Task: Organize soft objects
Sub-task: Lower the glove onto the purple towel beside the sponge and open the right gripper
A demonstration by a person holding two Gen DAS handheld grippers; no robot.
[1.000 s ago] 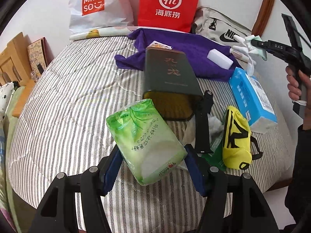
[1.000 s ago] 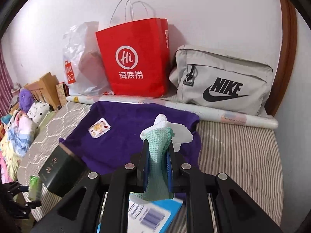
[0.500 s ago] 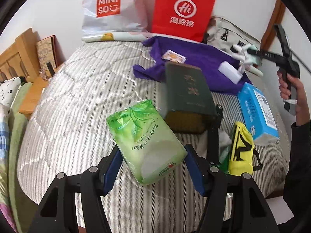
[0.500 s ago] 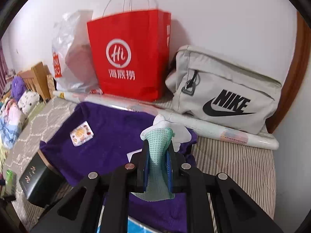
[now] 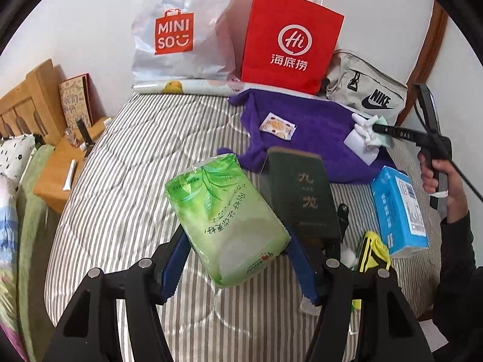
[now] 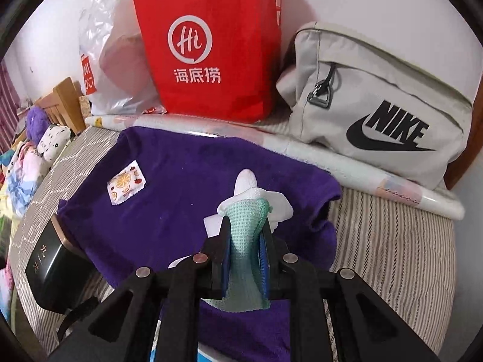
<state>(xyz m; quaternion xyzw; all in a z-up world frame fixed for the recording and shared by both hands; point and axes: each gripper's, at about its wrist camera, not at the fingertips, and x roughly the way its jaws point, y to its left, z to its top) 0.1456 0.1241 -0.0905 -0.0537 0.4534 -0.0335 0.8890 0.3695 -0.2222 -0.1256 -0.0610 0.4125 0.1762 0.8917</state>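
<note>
A green soft tissue pack point(image 5: 223, 211) hangs above the striped bed point(image 5: 126, 187), with my left gripper point(image 5: 235, 241) shut on its lower end. My right gripper point(image 6: 246, 226) has a mint and white sock point(image 6: 247, 241) between its pads; its jaws are opening slightly but still press on the sock. The sock hangs low over the purple towel point(image 6: 181, 196), just above a white block point(image 5: 359, 147). From the left wrist camera, the right gripper point(image 5: 377, 128) and its sock point(image 5: 363, 129) appear at the right, held by a hand point(image 5: 446, 181).
On the bed lie a dark green box point(image 5: 305, 193), a blue carton point(image 5: 398, 208), a yellow pouch point(image 5: 372, 250) and a fruit-print sachet point(image 5: 277, 126). A red paper bag point(image 5: 289, 42), a Miniso bag point(image 5: 181, 36) and a grey Nike bag point(image 6: 377, 108) line the wall.
My left gripper has lifted and drawn back with the tissue pack. My right gripper has come down and forward over the purple towel, still carrying the sock.
</note>
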